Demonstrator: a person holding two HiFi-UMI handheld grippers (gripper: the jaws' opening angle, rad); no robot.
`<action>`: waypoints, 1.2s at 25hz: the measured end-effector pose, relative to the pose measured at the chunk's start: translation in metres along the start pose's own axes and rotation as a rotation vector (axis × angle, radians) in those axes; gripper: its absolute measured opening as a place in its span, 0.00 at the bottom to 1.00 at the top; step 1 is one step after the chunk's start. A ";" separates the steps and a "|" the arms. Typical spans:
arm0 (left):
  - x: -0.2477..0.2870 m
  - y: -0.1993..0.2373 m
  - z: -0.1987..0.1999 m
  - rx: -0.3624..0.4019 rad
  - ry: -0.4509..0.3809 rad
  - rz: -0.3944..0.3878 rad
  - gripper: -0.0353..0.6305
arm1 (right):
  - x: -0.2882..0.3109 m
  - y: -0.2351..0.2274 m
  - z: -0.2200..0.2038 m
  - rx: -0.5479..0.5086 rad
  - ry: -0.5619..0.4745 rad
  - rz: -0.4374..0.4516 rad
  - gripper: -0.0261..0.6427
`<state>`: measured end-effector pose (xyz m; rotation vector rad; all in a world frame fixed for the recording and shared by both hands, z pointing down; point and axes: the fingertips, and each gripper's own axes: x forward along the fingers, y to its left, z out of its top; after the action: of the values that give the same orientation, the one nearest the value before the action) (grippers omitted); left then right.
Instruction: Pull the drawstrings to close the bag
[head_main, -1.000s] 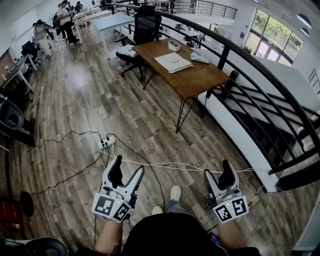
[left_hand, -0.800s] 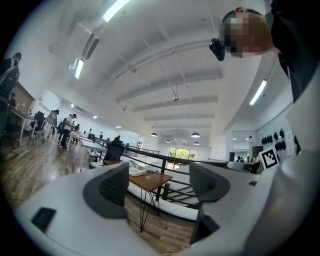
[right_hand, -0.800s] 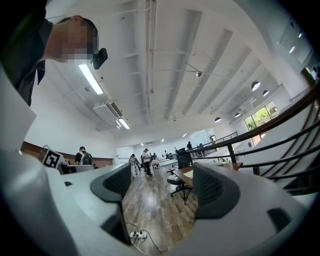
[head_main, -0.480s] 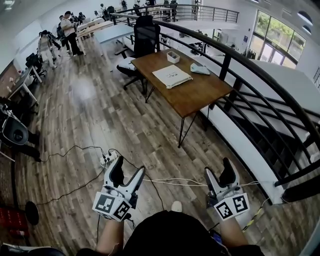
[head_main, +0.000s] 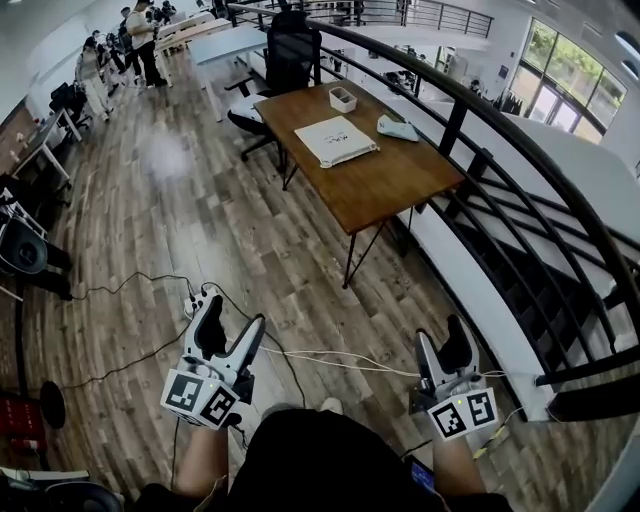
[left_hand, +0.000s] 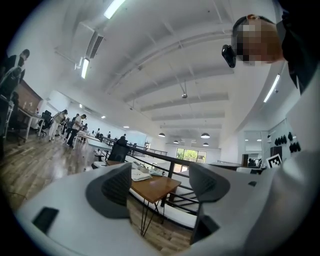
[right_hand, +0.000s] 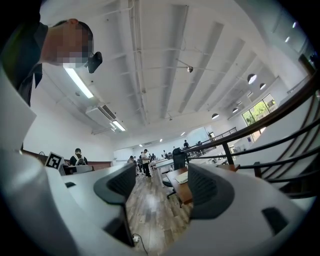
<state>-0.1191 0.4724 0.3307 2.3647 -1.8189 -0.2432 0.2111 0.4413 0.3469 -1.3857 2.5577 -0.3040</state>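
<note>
lying on wood tbl (head_main: 392, 186), white bag (head_main: 338, 141)

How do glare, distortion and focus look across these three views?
Head view: fisheye bows the railing, and a pale glare patch sits on the floor. Left gripper view: the left claw looks soft, the room beyond sharper. Right gripper view: the ceiling light strip is blown out; a dark vignette rings the frame.

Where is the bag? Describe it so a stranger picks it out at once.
Find the brown wooden table beside the black railing. Three things lie on its far half. The bag alone is large, flat, white and square, unlike the small open box and the crumpled pale cloth.
</note>
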 end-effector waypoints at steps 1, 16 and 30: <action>0.004 -0.001 -0.002 -0.002 0.007 0.003 0.60 | 0.000 -0.006 0.000 0.002 0.002 -0.004 0.50; 0.090 0.025 -0.025 0.009 0.059 -0.026 0.60 | 0.060 -0.049 -0.014 0.007 0.043 -0.035 0.45; 0.226 0.101 0.013 0.042 0.022 -0.100 0.59 | 0.207 -0.071 0.015 -0.032 -0.017 -0.067 0.41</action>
<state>-0.1605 0.2278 0.3309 2.4796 -1.7153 -0.1908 0.1616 0.2281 0.3338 -1.4815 2.5171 -0.2627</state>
